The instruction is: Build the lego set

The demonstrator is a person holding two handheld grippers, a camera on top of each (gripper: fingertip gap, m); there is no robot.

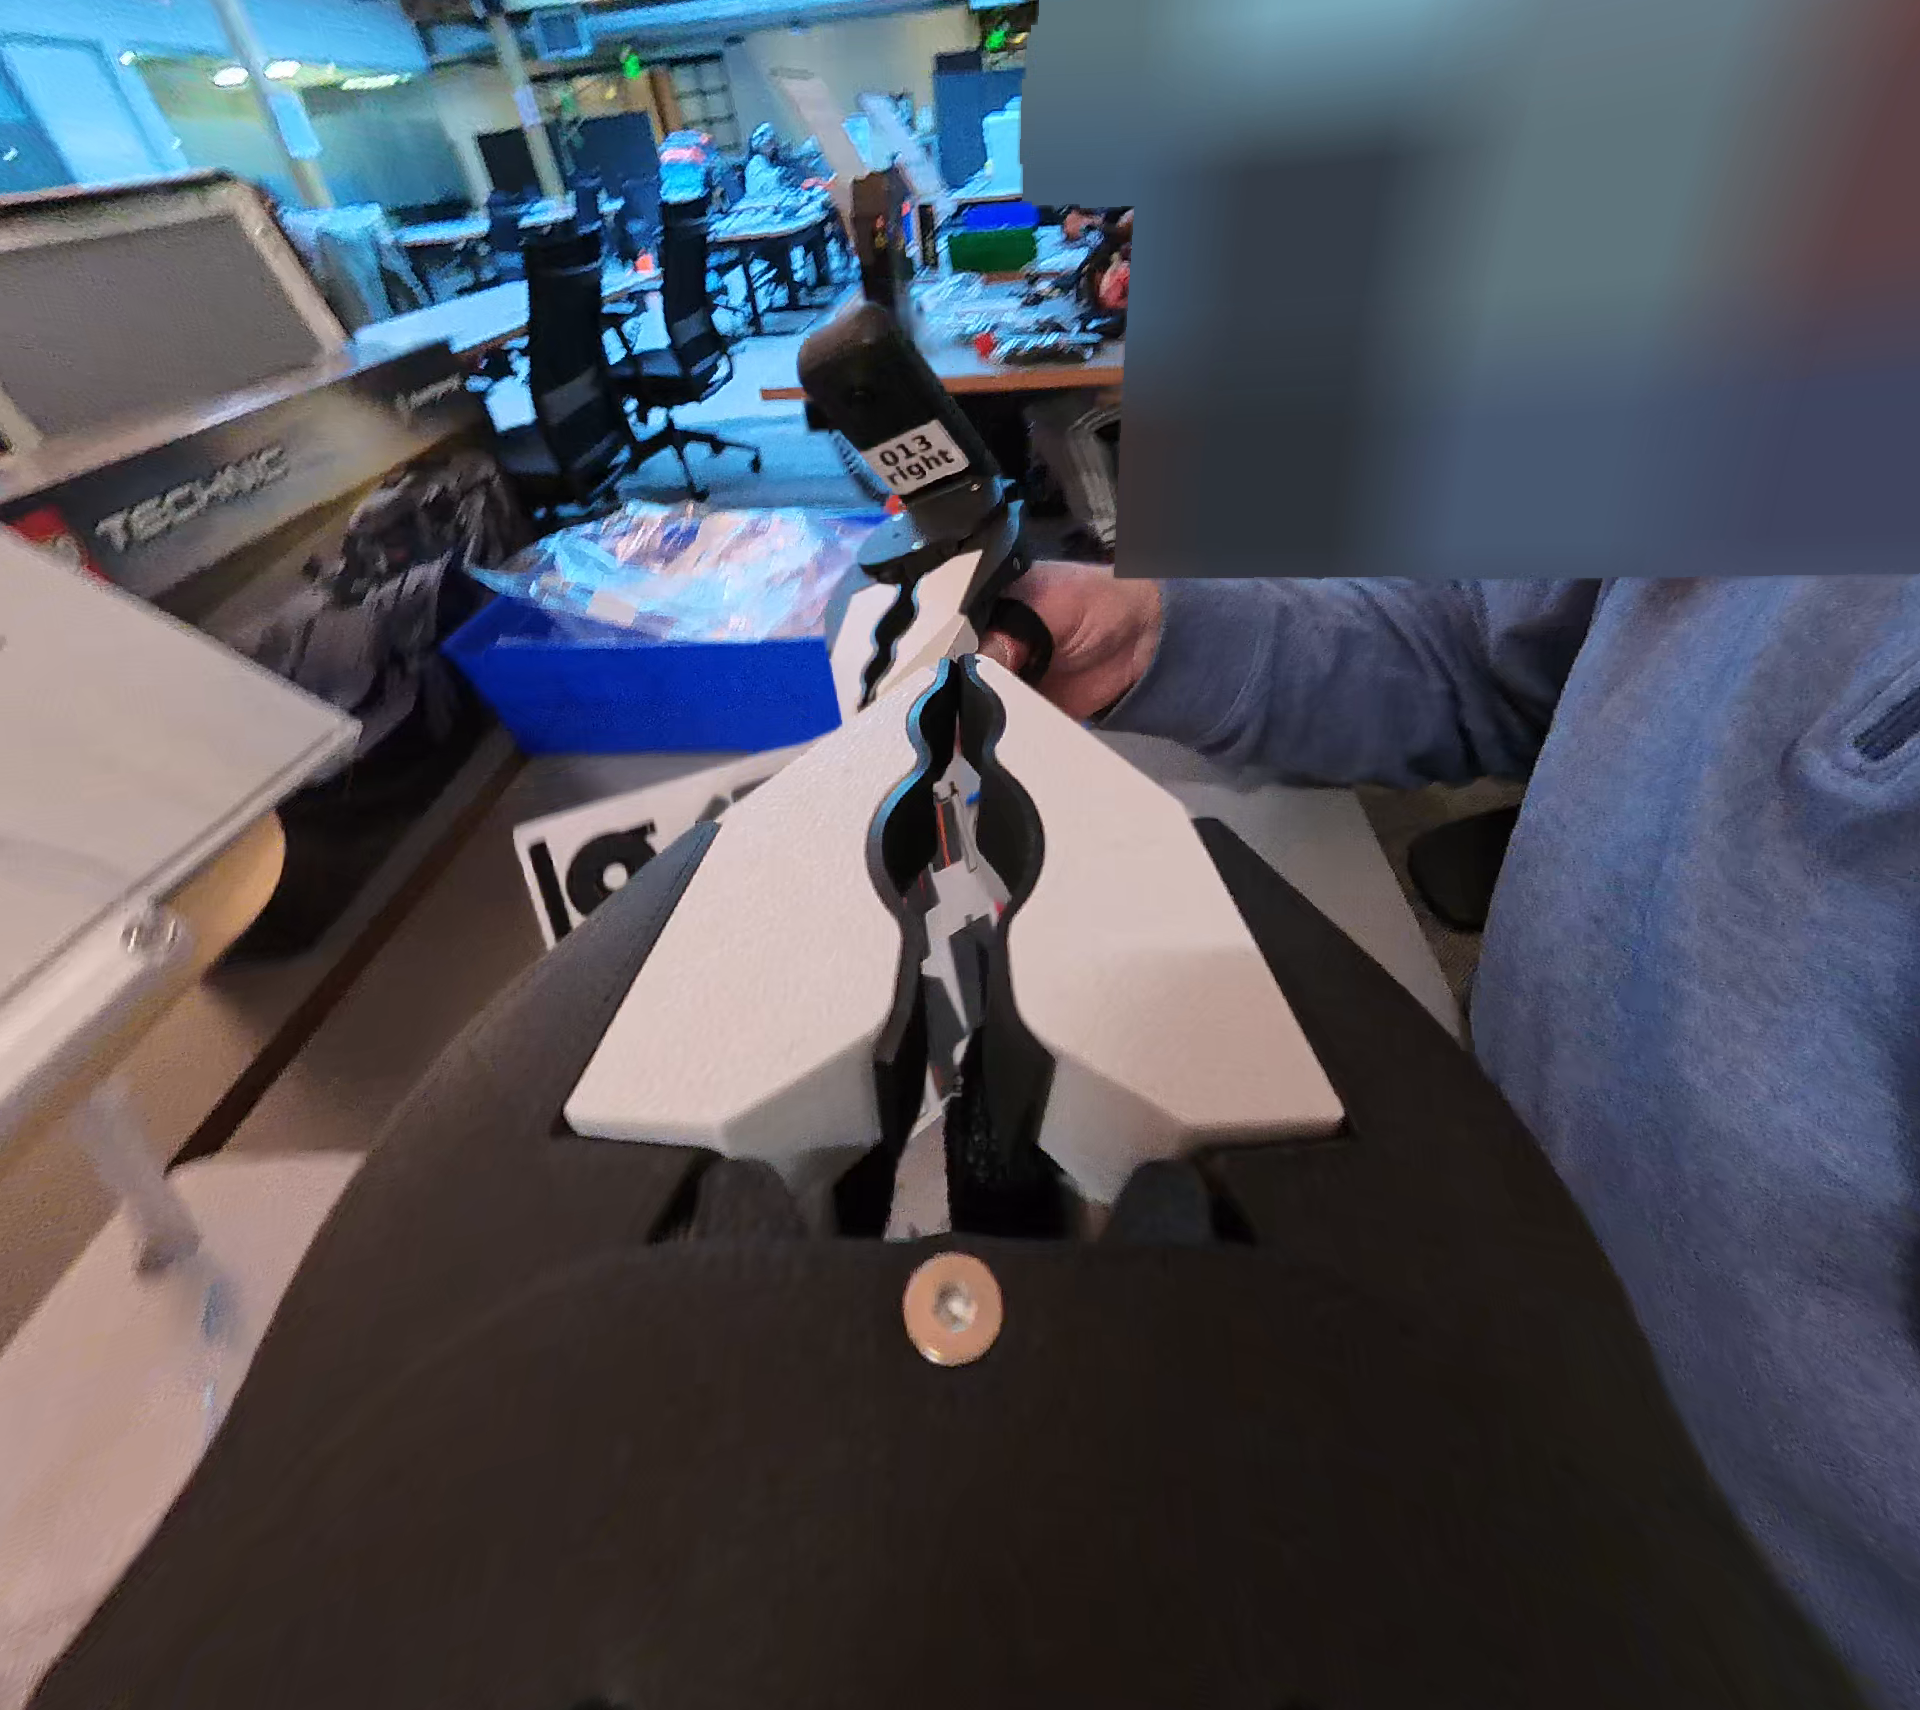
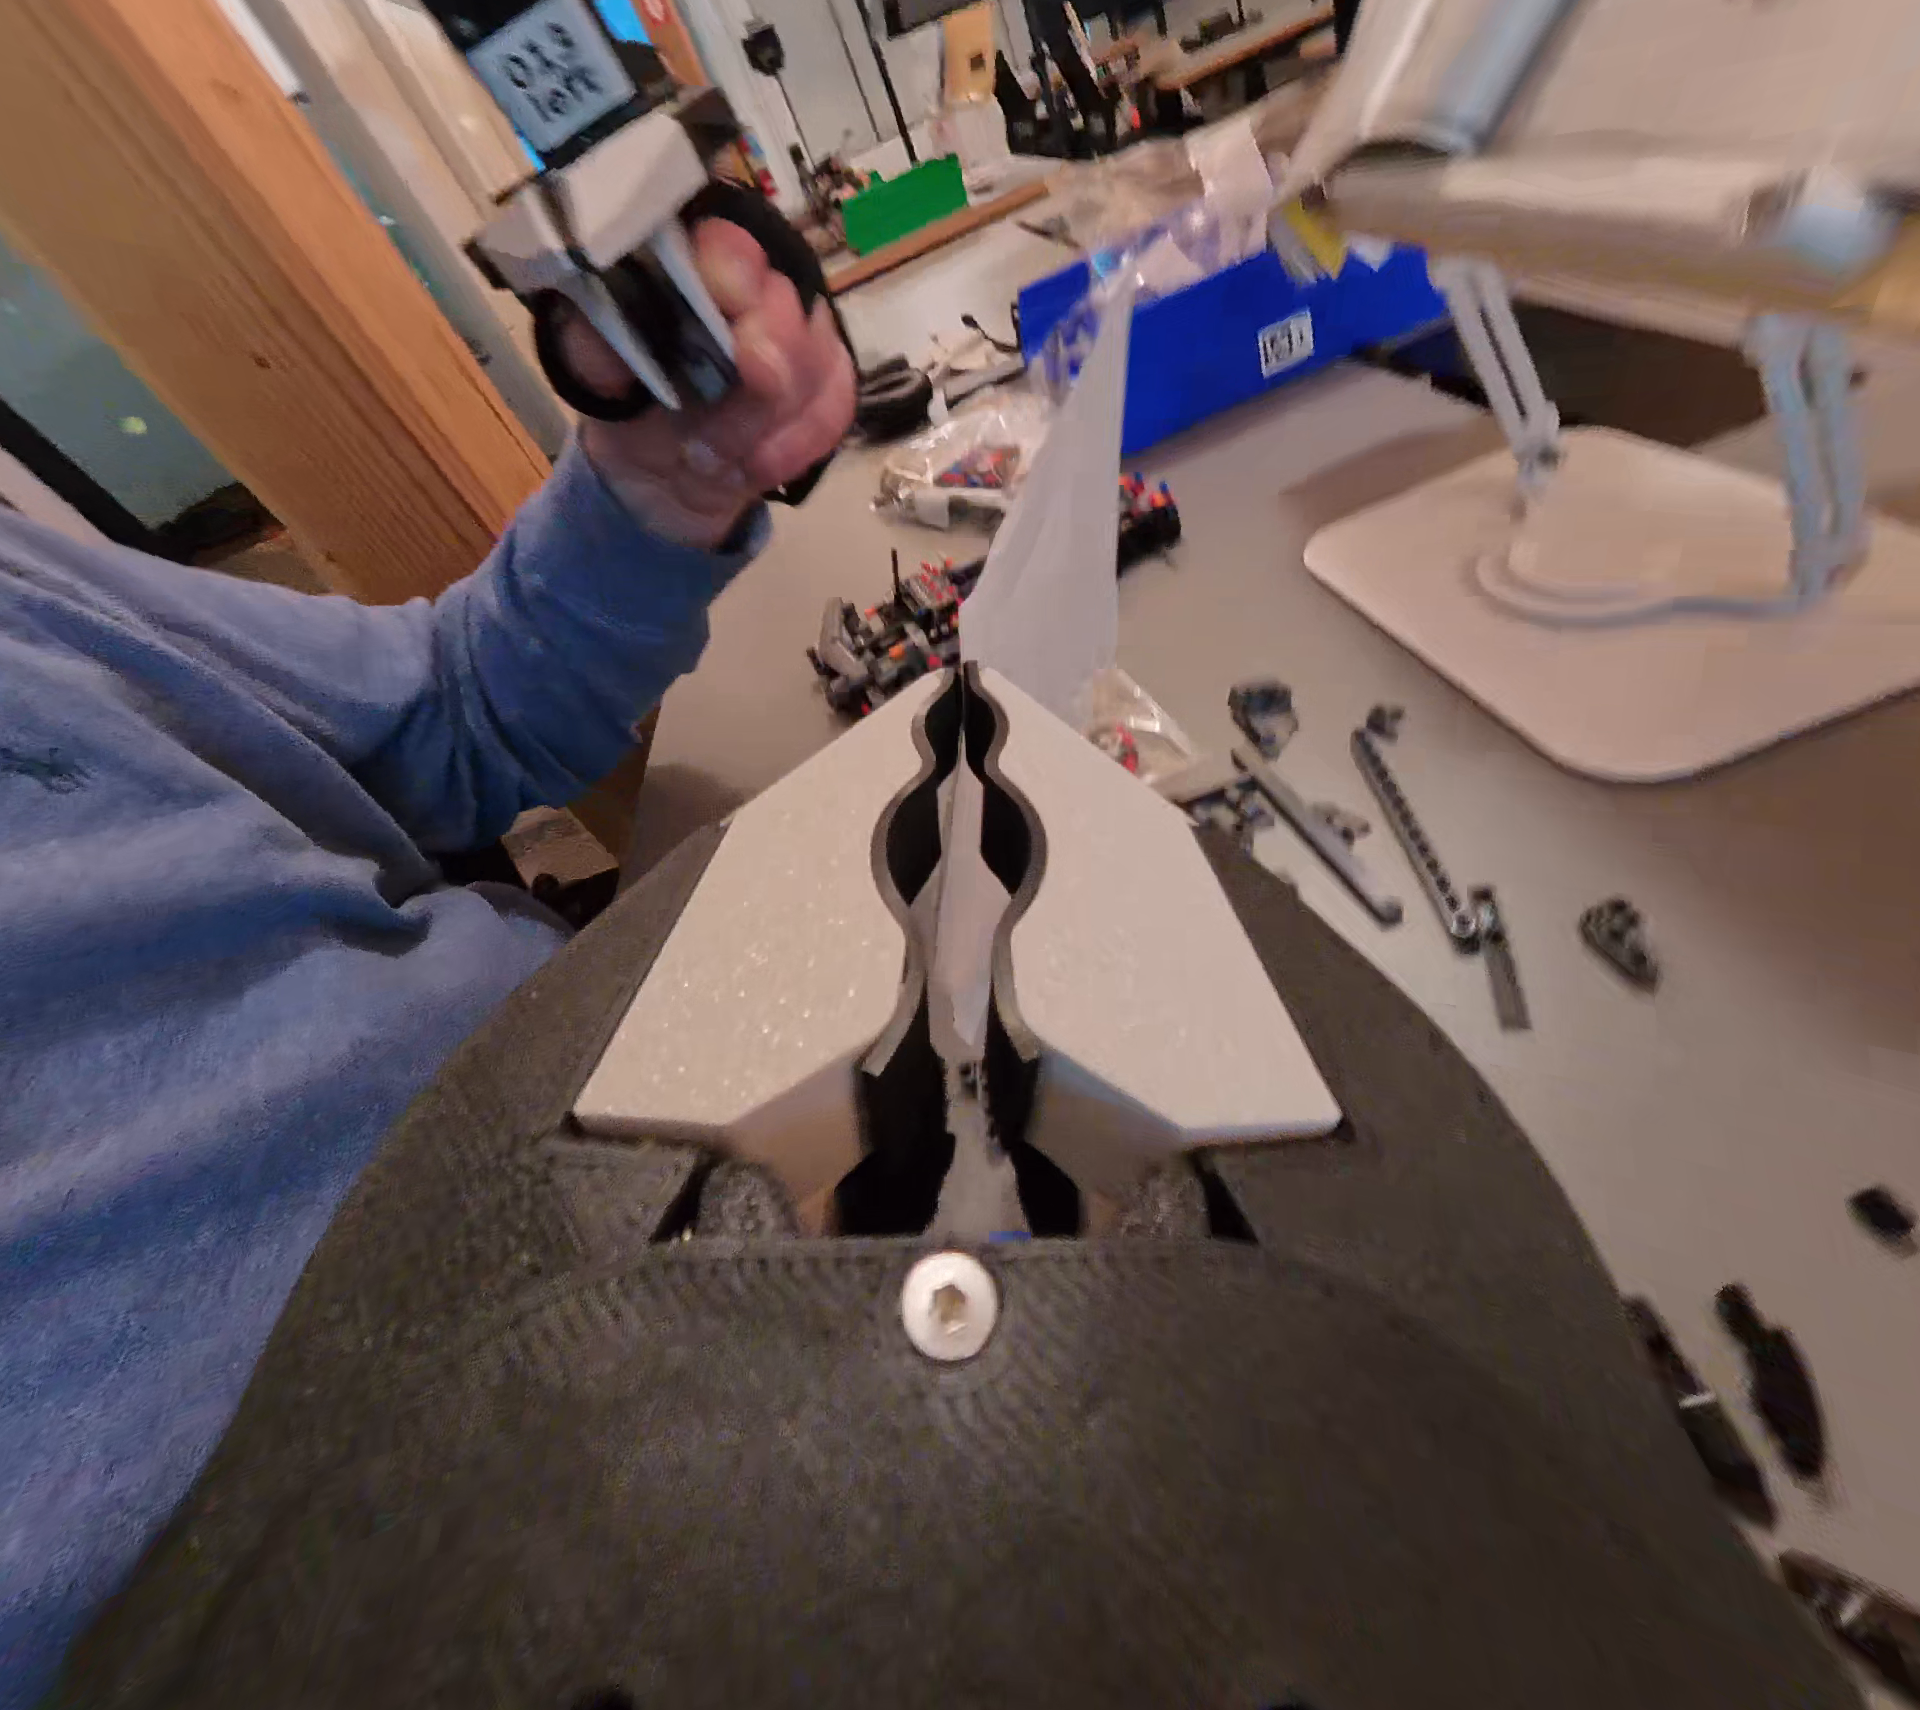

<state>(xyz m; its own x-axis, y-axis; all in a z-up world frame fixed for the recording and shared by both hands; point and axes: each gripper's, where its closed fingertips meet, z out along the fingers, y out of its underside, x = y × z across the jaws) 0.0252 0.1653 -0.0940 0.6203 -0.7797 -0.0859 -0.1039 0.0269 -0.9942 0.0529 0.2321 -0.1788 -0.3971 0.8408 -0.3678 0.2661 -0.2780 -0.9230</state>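
White plastic, a bag (image 2: 1049,538), is pinched at the tips of the right gripper (image 2: 961,684), its long axis rising toward 12 o'clock. Left gripper (image 1: 956,673) fingers are together; whether they hold anything is hard to make out. Blurred lego pieces (image 2: 894,621) lie on the table (image 2: 1351,1089) at 11 o'clock, with beams (image 2: 1403,808) at 2, near a stand (image 2: 1610,580) and blue bin (image 2: 1226,341).
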